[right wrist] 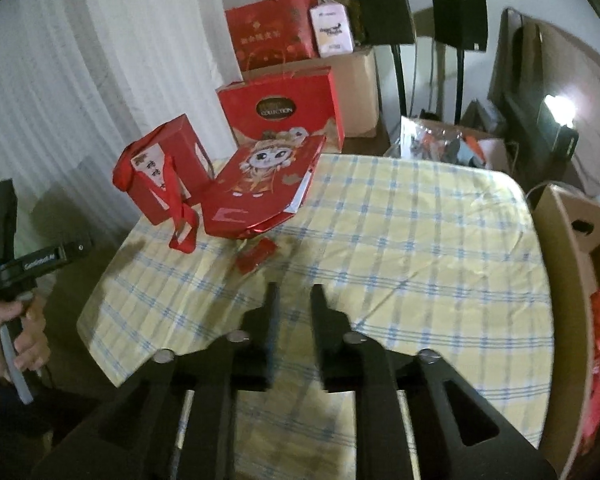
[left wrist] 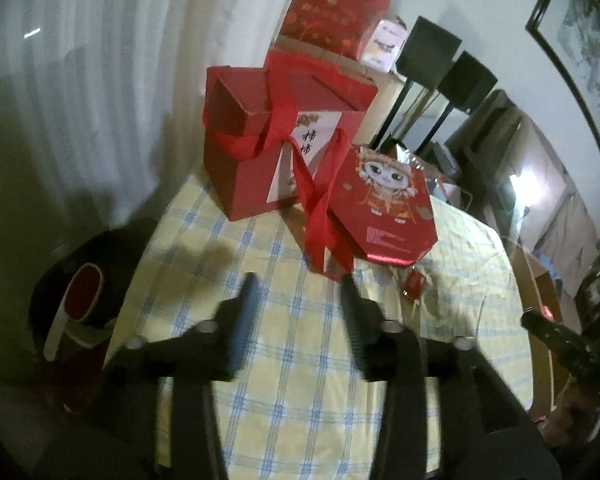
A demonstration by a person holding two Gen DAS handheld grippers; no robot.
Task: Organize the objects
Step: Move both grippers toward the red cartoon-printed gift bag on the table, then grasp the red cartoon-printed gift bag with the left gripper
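The only print that reads clearly is "COLLECTION" on a dark oval badge on the upright red gift bag (right wrist: 280, 110) behind the table (right wrist: 400, 240); the red ribbon-handled box (right wrist: 162, 170) carries a white label with brushed black Chinese characters too blurred to make out. Leaning beside that box at the table's far left corner, on the yellow-and-blue checked cloth, lies the flat red bag with a cartoon figure (right wrist: 260, 188), and a small red tag (right wrist: 256, 260) sits just in front of it. The left gripper (left wrist: 298, 284) and the right gripper (right wrist: 294, 290) both hang over the cloth with jaws parted and nothing between them.
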